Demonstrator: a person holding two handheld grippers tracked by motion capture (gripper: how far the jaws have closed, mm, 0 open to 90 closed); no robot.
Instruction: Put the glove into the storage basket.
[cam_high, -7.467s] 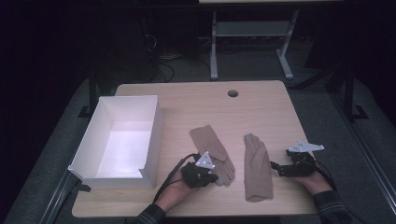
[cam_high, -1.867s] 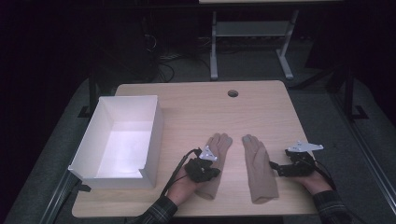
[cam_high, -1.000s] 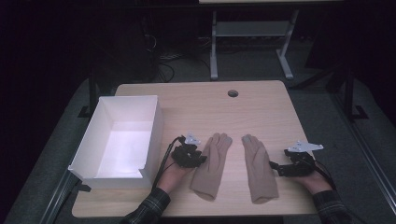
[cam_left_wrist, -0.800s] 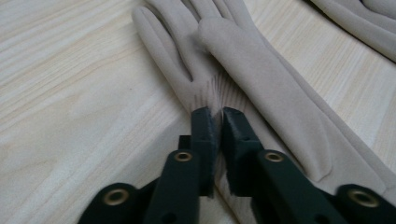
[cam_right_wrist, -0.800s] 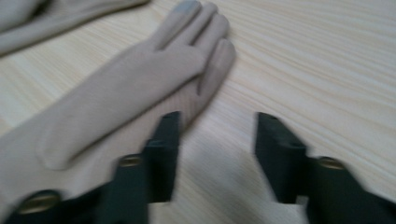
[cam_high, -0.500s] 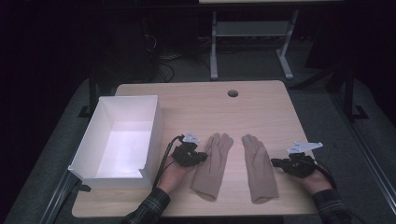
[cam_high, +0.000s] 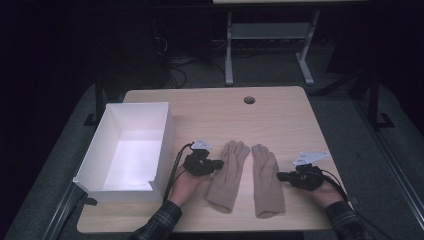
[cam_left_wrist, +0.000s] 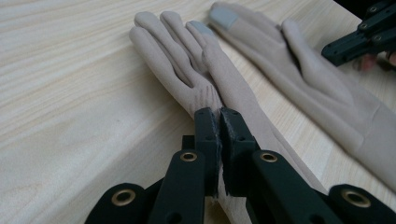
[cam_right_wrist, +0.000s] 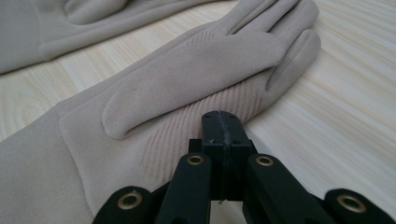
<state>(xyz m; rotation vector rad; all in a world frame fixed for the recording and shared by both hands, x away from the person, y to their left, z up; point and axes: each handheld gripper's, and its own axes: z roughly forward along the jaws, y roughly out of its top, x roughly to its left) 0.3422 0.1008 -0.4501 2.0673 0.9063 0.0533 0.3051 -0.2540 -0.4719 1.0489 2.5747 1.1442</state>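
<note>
High view: two beige fabric gloves lie flat, side by side, on the near half of the light wooden bench (cam_high: 280, 115), fingers pointing away from the person, cuffs toward the front edge. The left beige glove (cam_high: 227, 175) sits slightly tilted; the right beige glove (cam_high: 266, 179) lies close beside it, a narrow strip of wood between them.

Left hand-held gripper (cam_high: 218, 164) reaches the left glove's outer edge at mid-length. In the left gripper view its black jaws are pressed together with a fold of that glove's (cam_left_wrist: 187, 70) fabric pinched between them, near the base of the fingers. Grey patches mark two fingertips farther off. The other glove (cam_left_wrist: 308, 79) lies just beyond, and the tip of the other gripper shows at the top right corner.

Right hand-held gripper (cam_high: 283, 176) sits at the right glove's outer edge. In the right gripper view the jaws are closed against each other with their tip at the rim of the glove (cam_right_wrist: 196, 79), by the ribbed palm area; whether fabric is caught between them, cannot tell. The thumb lies folded across the palm.

Farther out: a white rectangular open box (cam_high: 95, 160) stands on the left part of the bench, near the left hand (cam_high: 186, 184). A small round hole (cam_high: 249, 100) sits near the bench's far edge. Plaid sleeves show at both wrists. Dark floor and a grey metal frame (cam_high: 270, 35) lie beyond.
</note>
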